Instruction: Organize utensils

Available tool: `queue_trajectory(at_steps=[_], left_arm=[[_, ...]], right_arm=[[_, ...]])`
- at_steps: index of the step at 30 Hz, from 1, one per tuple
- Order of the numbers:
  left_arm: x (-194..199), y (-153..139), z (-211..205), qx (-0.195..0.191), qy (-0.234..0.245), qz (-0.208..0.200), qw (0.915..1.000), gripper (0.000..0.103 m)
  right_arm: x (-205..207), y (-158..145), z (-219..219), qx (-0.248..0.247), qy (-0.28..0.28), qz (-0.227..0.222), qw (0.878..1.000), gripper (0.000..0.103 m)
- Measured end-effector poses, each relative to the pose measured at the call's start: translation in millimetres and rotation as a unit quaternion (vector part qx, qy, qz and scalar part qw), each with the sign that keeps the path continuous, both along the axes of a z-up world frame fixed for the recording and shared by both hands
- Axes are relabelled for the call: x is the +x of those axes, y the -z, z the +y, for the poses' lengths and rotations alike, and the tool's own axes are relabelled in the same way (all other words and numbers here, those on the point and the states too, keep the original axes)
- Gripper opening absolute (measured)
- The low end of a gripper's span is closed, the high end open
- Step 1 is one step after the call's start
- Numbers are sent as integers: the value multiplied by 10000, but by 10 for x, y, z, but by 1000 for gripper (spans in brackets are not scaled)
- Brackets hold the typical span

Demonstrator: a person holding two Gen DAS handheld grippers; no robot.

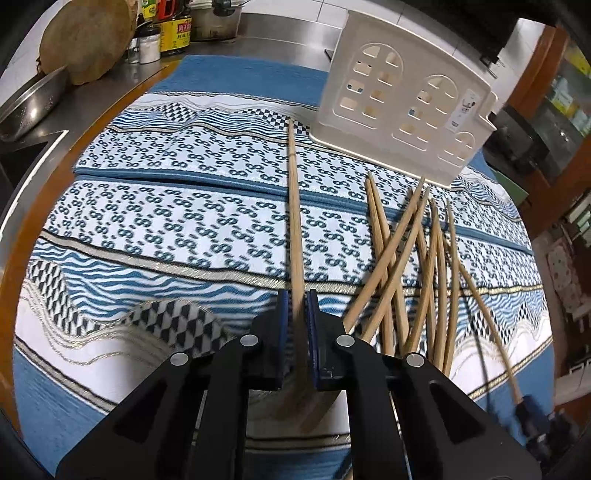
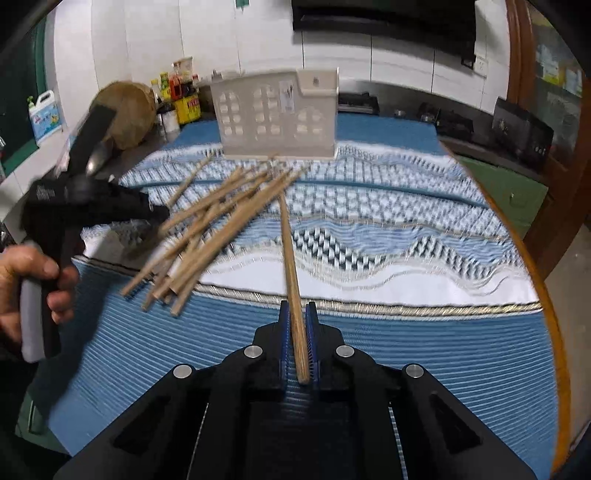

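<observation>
My left gripper [image 1: 297, 301] is shut on a wooden chopstick [image 1: 294, 206] that points ahead toward the cream utensil holder [image 1: 402, 114]. A loose pile of several chopsticks [image 1: 417, 273] lies on the cloth to its right. My right gripper [image 2: 297, 314] is shut on another chopstick [image 2: 290, 258], aimed at the cream holder [image 2: 279, 114] at the back of the table. The pile [image 2: 210, 225] lies to its left, blurred. The left gripper [image 2: 85, 199] and the hand holding it show at the left edge. The right gripper's tip [image 1: 528, 410] shows at lower right of the left view.
A blue and white patterned cloth [image 1: 166, 221] covers the round table. A wooden chopping block [image 1: 88, 40], sauce bottles [image 1: 173, 26] and a metal colander [image 1: 33, 99] stand at the back left. A dark appliance [image 2: 521, 133] sits at the right.
</observation>
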State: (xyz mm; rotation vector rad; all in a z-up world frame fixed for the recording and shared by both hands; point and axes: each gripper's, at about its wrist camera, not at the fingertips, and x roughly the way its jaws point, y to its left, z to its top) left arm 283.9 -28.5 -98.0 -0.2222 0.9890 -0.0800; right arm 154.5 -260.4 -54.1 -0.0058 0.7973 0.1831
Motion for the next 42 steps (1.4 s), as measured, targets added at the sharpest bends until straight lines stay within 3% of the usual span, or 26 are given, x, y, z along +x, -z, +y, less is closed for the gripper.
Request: queue_trajectory(at_steps=[5,10,18,21,22,24,26,37,42], left_arm=[[-121,27,126,-90,40,-49,9999,9],[-121,53,181,-441,86,-37,9990,12],[-5,46,11,-93,142,-54,9998,20],[11,40,-89,270,250,-149,9992,18],[3,35,-123,416,282,-171,9986,12],[-16,17,-134,380,410,-166,9983,7],[-65,-55,-105,234,505,-223,9982,7],[-378,-656,94,316,578,-1172,9909,7],[-426,-845,113,275,642,-1423,9874,5]], right_arm=[[-110,-290,-1,67,-18,-404,9992,7],[-120,-436,6,45,-41,-566,9984,7],[-50,-453,29,63,-51,-571,9983,7],[-13,-472,28,85,-70,-590,9982,7],[4,-485,24,100,-77,-599,9981,7],[28,-524,16,107,-92,-638,9979,7],[46,-592,9,132,-121,-692,9974,7],[243,-1084,25,4,-488,-1036,9934,7],[366,-1243,49,0,-663,-1033,9924,7]])
